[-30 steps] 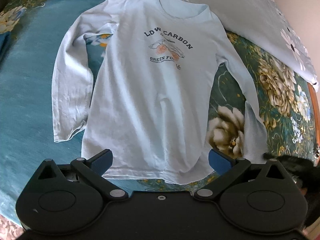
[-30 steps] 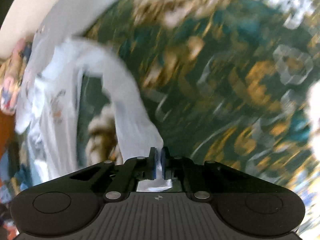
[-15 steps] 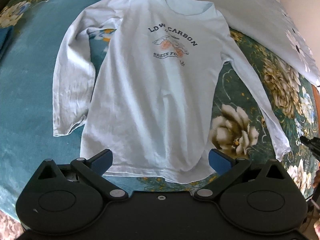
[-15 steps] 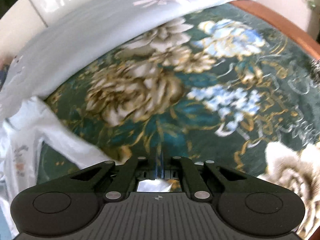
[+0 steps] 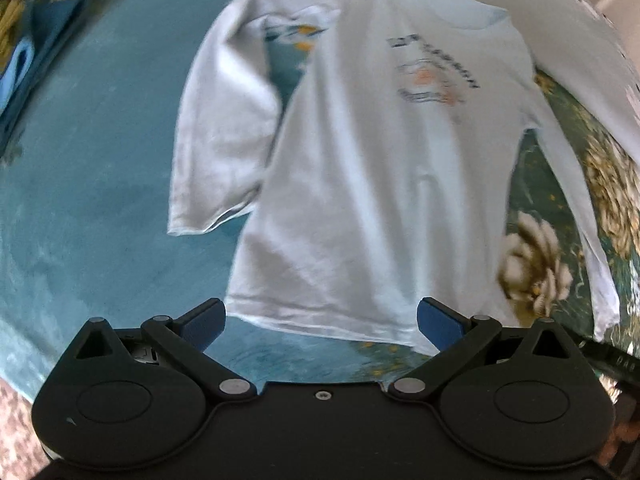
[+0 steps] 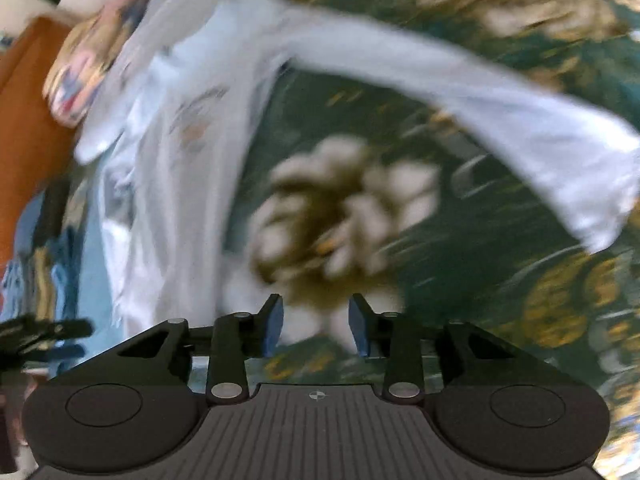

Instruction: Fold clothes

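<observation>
Teal bedding [image 5: 92,184] with big cream and gold flowers covers the bed that fills both views, and a pale floral quilt [image 5: 592,28] lies along its far edge at 1 o'clock in the left wrist view. Starting at the left gripper [image 5: 320,320], its blue-padded fingers [image 5: 204,318] stand wide apart with nothing between them, poised just above the bottom hem of the shirt [image 5: 360,168]. That light blue long-sleeved shirt lies flat and face up on the bedding, hem toward 6 o'clock and neckline toward 12, with a dark printed logo [image 5: 432,76] on the chest, blurred past reading. One sleeve [image 5: 216,128] hangs straight down at 9 o'clock beside the body, and the other sleeve [image 5: 572,208] runs out toward 4 o'clock across the flowers. In the right wrist view, which is heavily smeared, the right gripper [image 6: 316,326] has its jaws opening with only bedding showing in the gap, no cloth caught. Beyond it a cream flower [image 6: 340,220] sits at centre, the freed sleeve stretches from 11 o'clock to its cuff at 3 o'clock, and the shirt body lies at 9 o'clock
</observation>
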Demonstrator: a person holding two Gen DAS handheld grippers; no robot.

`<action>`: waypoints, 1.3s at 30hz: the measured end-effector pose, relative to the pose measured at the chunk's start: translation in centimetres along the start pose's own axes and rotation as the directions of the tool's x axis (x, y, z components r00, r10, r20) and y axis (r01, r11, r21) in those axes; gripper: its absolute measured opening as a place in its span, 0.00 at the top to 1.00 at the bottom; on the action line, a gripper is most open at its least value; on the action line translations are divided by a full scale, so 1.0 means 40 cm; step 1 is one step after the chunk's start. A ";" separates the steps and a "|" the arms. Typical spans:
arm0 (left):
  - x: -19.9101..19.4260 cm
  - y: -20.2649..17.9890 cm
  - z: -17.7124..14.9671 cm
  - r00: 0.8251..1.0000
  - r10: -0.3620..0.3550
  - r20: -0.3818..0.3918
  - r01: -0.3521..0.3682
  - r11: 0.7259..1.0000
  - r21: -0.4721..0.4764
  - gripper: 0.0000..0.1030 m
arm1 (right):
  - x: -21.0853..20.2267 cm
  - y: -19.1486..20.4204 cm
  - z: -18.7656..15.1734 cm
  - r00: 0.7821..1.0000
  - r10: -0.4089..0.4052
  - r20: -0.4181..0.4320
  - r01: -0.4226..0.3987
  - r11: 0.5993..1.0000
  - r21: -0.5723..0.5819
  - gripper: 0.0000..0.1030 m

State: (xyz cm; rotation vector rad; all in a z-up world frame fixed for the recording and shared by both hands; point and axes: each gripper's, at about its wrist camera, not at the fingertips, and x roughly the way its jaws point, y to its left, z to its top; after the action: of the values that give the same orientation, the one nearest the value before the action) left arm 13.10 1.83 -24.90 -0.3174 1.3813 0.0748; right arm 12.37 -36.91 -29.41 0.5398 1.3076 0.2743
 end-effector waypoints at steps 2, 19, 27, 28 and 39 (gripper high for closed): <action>0.011 0.032 -0.006 1.000 -0.002 -0.005 0.002 1.000 -0.028 0.02 | 0.032 0.038 -0.006 1.000 -0.008 -0.028 0.007 0.999 -0.034 0.62; 0.107 0.236 -0.005 0.982 -0.187 -0.002 0.181 0.956 -0.230 0.22 | 0.151 0.089 -0.022 0.998 0.049 -0.046 -0.039 0.979 0.199 0.59; 0.164 0.224 0.000 0.966 -0.257 -0.028 0.245 0.944 -0.220 0.44 | 0.163 0.036 -0.025 0.990 0.120 0.069 -0.138 0.898 0.417 0.78; 0.165 0.225 0.001 0.961 -0.274 -0.019 0.263 0.937 -0.231 0.47 | 0.168 0.035 -0.023 0.988 0.132 0.083 -0.156 0.887 0.435 0.79; 0.106 0.188 0.012 0.967 -0.247 0.066 0.255 0.948 -0.189 0.98 | 0.070 0.055 -0.007 0.967 0.016 0.253 -0.130 0.889 0.439 0.98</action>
State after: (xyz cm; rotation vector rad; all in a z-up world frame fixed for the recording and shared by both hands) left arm 12.59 8.57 -30.26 -0.6512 1.2841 0.0063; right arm 13.04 -33.63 -30.63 0.9906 1.1101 -0.0437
